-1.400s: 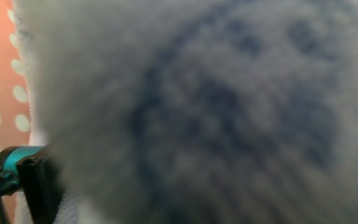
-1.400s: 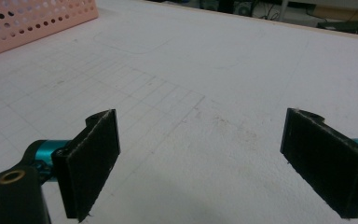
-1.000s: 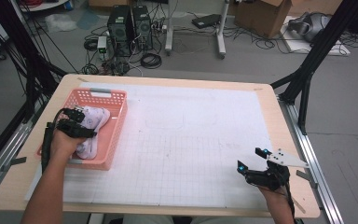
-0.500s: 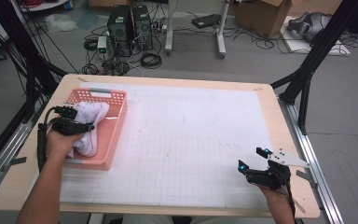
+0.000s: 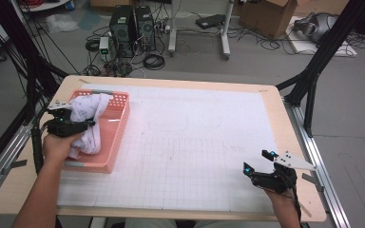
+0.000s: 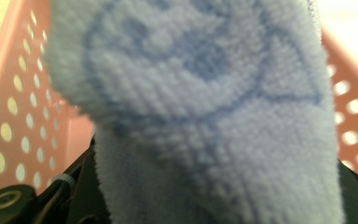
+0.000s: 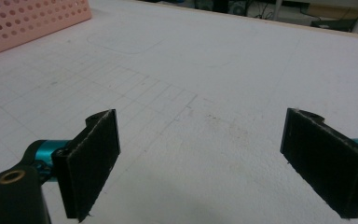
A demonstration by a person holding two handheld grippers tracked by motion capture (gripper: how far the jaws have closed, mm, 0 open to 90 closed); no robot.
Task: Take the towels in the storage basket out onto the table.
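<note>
A pale blue-white fleecy cloth point(image 5: 94, 116) hangs bunched over the pink perforated basket point(image 5: 116, 142) at the table's left. My left gripper point(image 5: 78, 124) is shut on it; its jaws have just been closing with the cloth between them. In the left gripper view the cloth point(image 6: 205, 116), with a darker blue pattern, covers the jaws, and the basket wall point(image 6: 14, 93) stands behind it. My right gripper point(image 5: 256, 160) rests near the table's front right, open with nothing between its pads point(image 7: 93, 158), apart from the basket point(image 7: 28, 18).
A white gridded mat point(image 5: 195, 137) covers most of the wooden table, with a faint outline drawn near its middle point(image 5: 168, 121). Black frame struts point(image 5: 313, 80) stand at the table's right and left. Computers and cables lie on the floor behind.
The left gripper has taken hold of the cloth and raised it, so that it now hangs bunched above the basket instead of lying in it. The right gripper has not moved.
</note>
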